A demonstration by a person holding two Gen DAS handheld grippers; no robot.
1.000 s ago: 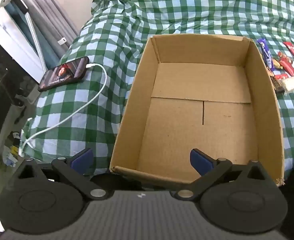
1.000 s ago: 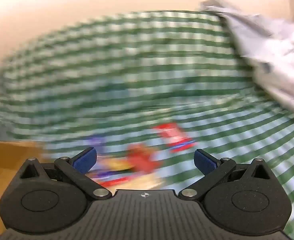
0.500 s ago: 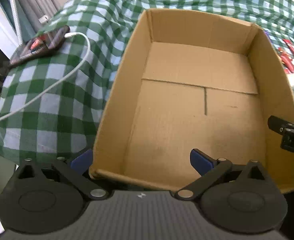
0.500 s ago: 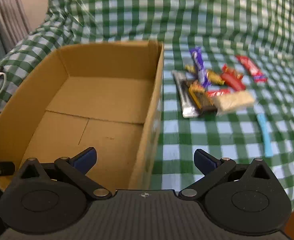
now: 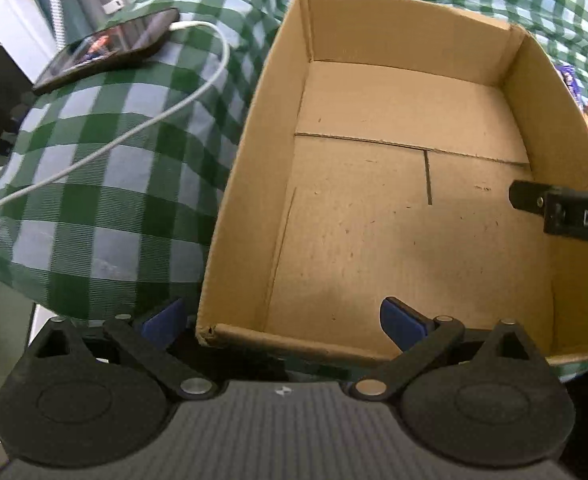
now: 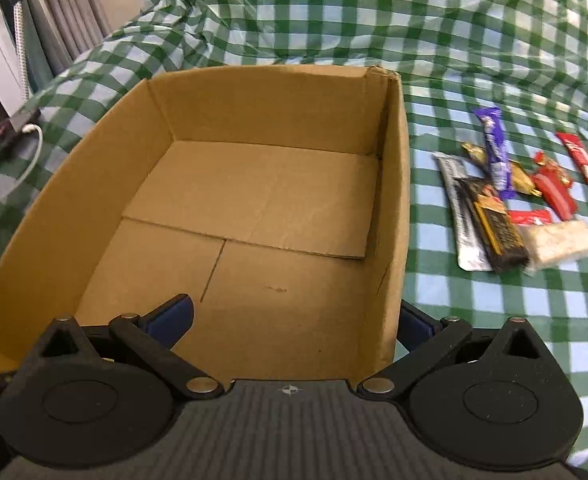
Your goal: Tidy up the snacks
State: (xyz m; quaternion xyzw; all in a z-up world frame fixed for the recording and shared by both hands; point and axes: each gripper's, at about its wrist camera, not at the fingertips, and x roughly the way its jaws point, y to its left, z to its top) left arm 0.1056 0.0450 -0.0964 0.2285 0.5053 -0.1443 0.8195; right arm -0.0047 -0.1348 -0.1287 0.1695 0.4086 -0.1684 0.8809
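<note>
On the bed, leaving the snacks (image 6: 493,200) lying in a loose cluster upon the checked bedcover (image 6: 453,40), just right of the cardboard box (image 6: 393,200), with none inside yet. Holding the left claw (image 5: 280,320) spread wide across the box's near left corner, one fingertip outside the left wall and one over the bare floor. Holding the right claw (image 6: 294,318) spread too, straddling the near end of the right wall. Pinching nothing with either.

Probably steadying or squaring the box before loading. Doing that well: closing gently on the thin cardboard walls rather than crushing them, keeping both grips level so the box is not twisting on the soft bedding, and sliding rather than lifting. Keeping clear of the phone (image 5: 106,48) and its white cable (image 5: 134,132) lying left of the box.

Compared with half a second back: sitting closer and lower to the near rim in both views, now bringing the right wall between the right claw's fingers instead of leaving it left of the gap. Showing no change among the snacks.
</note>
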